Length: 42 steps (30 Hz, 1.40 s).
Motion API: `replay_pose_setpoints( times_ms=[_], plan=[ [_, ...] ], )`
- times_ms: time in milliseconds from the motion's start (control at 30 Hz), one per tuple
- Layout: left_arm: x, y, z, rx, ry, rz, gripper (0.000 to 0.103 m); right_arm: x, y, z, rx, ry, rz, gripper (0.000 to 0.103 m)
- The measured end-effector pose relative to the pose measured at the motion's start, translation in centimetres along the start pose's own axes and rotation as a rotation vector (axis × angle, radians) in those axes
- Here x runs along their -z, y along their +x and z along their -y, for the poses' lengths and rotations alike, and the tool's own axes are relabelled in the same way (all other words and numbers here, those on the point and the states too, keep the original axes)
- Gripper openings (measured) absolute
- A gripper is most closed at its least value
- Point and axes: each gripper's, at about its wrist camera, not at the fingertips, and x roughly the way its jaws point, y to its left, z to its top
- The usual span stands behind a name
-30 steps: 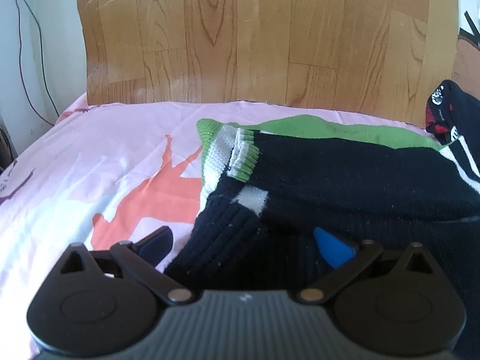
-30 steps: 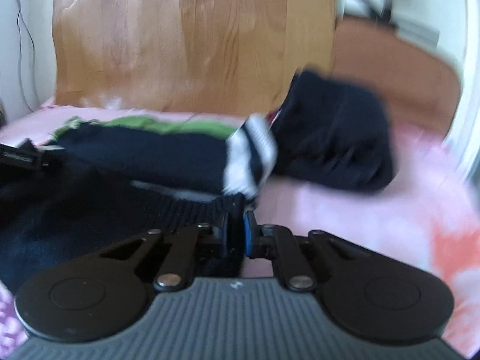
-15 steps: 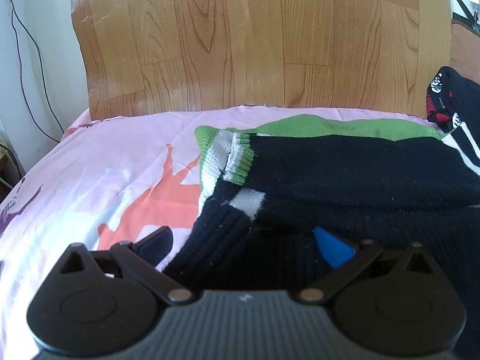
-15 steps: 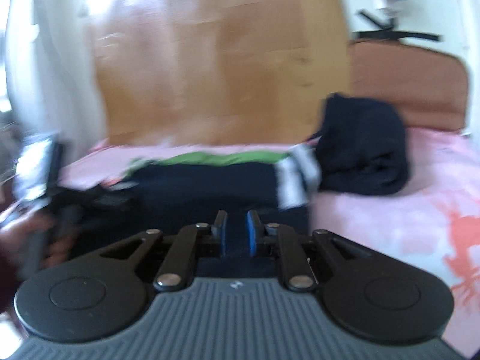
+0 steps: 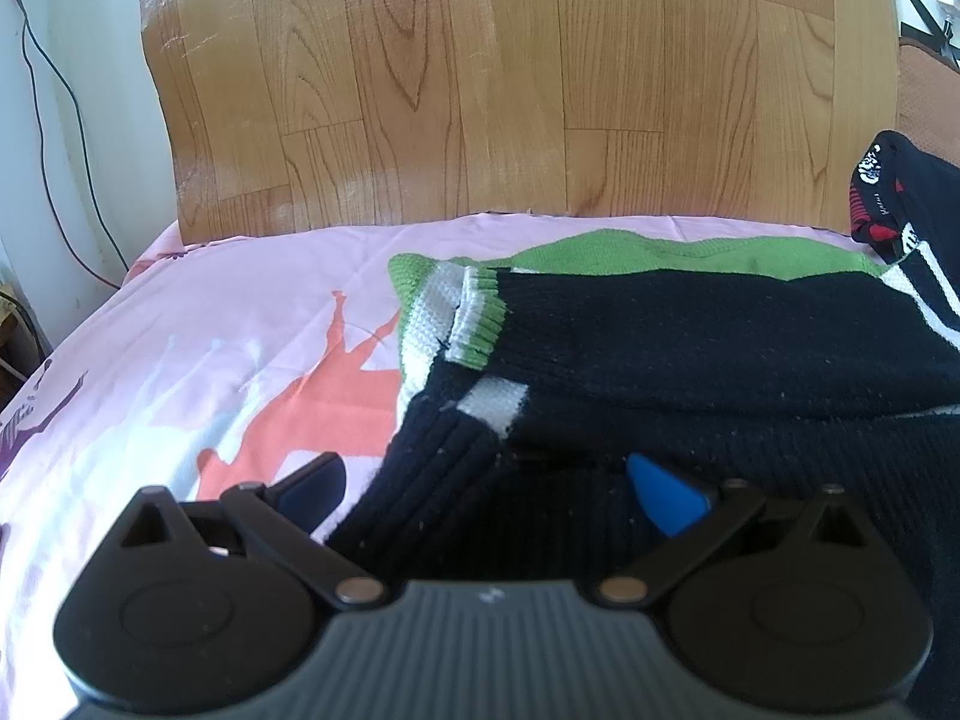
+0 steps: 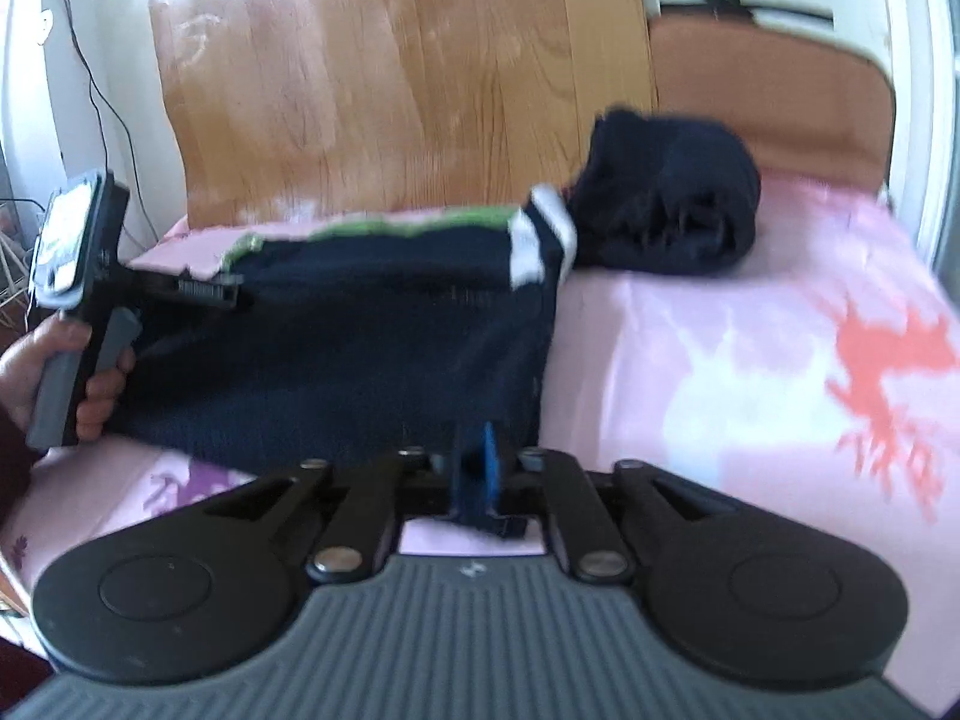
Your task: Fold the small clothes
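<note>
A navy knit sweater (image 5: 720,348) with green and white stripes lies folded on the pink bedsheet (image 5: 180,360). My left gripper (image 5: 486,489) is open wide over its near ribbed edge. The dark finger rests on the sheet beside the knit and the blue-padded finger (image 5: 660,498) lies on the fabric. In the right wrist view the sweater (image 6: 360,324) spreads ahead, with a hand (image 6: 54,372) holding the left gripper (image 6: 234,294) at its left side. My right gripper (image 6: 474,468) sits at the sweater's near hem. Its jaws are opening with a narrow gap, and I see no fabric pinched.
A folded dark garment (image 6: 666,210) sits at the back right, touching the sweater's striped end, and shows at the right edge in the left wrist view (image 5: 900,198). A wooden headboard (image 5: 510,90) stands behind the bed. Bare pink sheet (image 6: 750,360) lies to the right.
My right gripper, shut on the sweater's hem a second ago, has parted its jaws and drawn back, so the whole sweater now shows ahead. The left gripper has stayed put.
</note>
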Motion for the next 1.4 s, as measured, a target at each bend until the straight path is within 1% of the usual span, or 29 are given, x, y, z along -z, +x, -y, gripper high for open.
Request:
replay_pose_setpoints(
  times_ms=[67, 133, 267, 333, 400, 467, 500, 567, 633, 700, 767, 800, 833, 867, 933, 967, 1000, 1033, 1067, 1133, 1200, 1300, 1367, 1400],
  plan=[
    [0.0, 0.0, -0.1, 0.004, -0.003, -0.001, 0.103, -1.4, -0.2, -0.2, -0.001, -0.010, 0.034, 0.027],
    [0.0, 0.0, -0.2, 0.010, -0.007, -0.003, 0.103, -2.8, 0.0, -0.3, -0.011, -0.015, 0.050, 0.027],
    [-0.1, 0.0, -0.4, 0.029, -0.018, -0.003, 0.103, -6.8, 1.3, -1.2, -0.043, -0.040, 0.066, 0.027],
    [-0.1, -0.1, -0.5, 0.043, -0.023, -0.001, 0.102, -8.9, 3.0, -1.9, -0.072, -0.060, 0.069, 0.028],
    [-0.1, -0.1, -0.6, 0.059, -0.028, 0.004, 0.102, -11.6, 6.1, -2.5, -0.091, -0.072, 0.053, 0.030],
    [0.0, -0.2, -0.7, 0.079, -0.026, 0.009, 0.102, -14.0, 10.0, -3.3, -0.113, -0.071, 0.013, 0.033],
    [0.0, -0.3, -0.7, 0.091, -0.023, 0.010, 0.102, -15.0, 12.2, -3.6, -0.128, -0.063, -0.012, 0.039],
    [-0.1, -0.2, -0.7, 0.111, -0.018, 0.008, 0.103, -16.6, 16.6, -4.6, -0.148, -0.041, -0.070, 0.046],
    [-0.1, -0.1, -0.8, 0.130, -0.024, -0.004, 0.103, -17.8, 21.5, -5.9, -0.149, -0.031, -0.127, 0.049],
    [-0.2, 0.1, -1.0, 0.147, -0.036, -0.016, 0.103, -18.3, 25.4, -7.2, -0.136, -0.024, -0.181, 0.058],
    [-0.2, 0.2, -1.2, 0.158, -0.045, -0.026, 0.103, -18.6, 28.7, -8.2, -0.124, -0.019, -0.220, 0.061],
    [-0.2, 0.2, -1.3, 0.160, -0.046, -0.028, 0.103, -18.7, 30.1, -8.5, -0.121, -0.022, -0.238, 0.066],
    [-0.2, 0.2, -1.2, 0.162, -0.044, -0.028, 0.103, -18.7, 31.3, -8.8, -0.123, -0.026, -0.260, 0.068],
    [-0.2, 0.1, -1.2, 0.162, -0.042, -0.027, 0.103, -18.4, 32.1, -9.0, -0.124, -0.022, -0.286, 0.069],
    [-0.2, 0.0, -1.2, 0.162, -0.038, -0.026, 0.103, -17.9, 33.4, -9.3, -0.136, -0.013, -0.334, 0.067],
    [-0.2, 0.0, -1.1, 0.163, -0.037, -0.025, 0.103, -17.6, 33.3, -9.8, -0.127, -0.048, -0.327, 0.055],
    [-0.3, -0.1, -1.2, 0.164, -0.037, -0.024, 0.102, -17.5, 33.0, -10.6, -0.137, -0.110, -0.312, 0.025],
    [-0.3, -0.2, -1.3, 0.171, -0.042, -0.018, 0.100, -17.7, 32.8, -11.3, -0.160, -0.127, -0.310, 0.020],
    [-0.4, -0.3, -1.6, 0.177, -0.056, -0.010, 0.095, -17.6, 32.1, -12.0, -0.126, -0.151, -0.298, 0.013],
    [-0.7, -1.1, -3.0, 0.200, -0.126, 0.030, 0.088, -17.6, 30.1, -13.2, -0.089, -0.218, -0.250, 0.012],
    [-0.9, -2.6, -5.5, 0.224, -0.245, 0.123, 0.087, -18.0, 27.1, -13.8, -0.074, -0.240, -0.173, 0.012],
    [-0.4, -5.0, -9.5, 0.195, -0.437, 0.269, 0.087, -18.3, 20.4, -14.2, -0.072, -0.254, -0.031, 0.012],
    [0.2, -6.2, -11.6, 0.201, -0.536, 0.333, 0.088, -16.8, 15.2, -14.7, -0.075, -0.294, 0.058, 0.012],
    [0.5, -6.8, -12.6, 0.213, -0.580, 0.361, 0.088, -15.4, 12.3, -14.9, -0.082, -0.306, 0.100, 0.012]
  ],
)
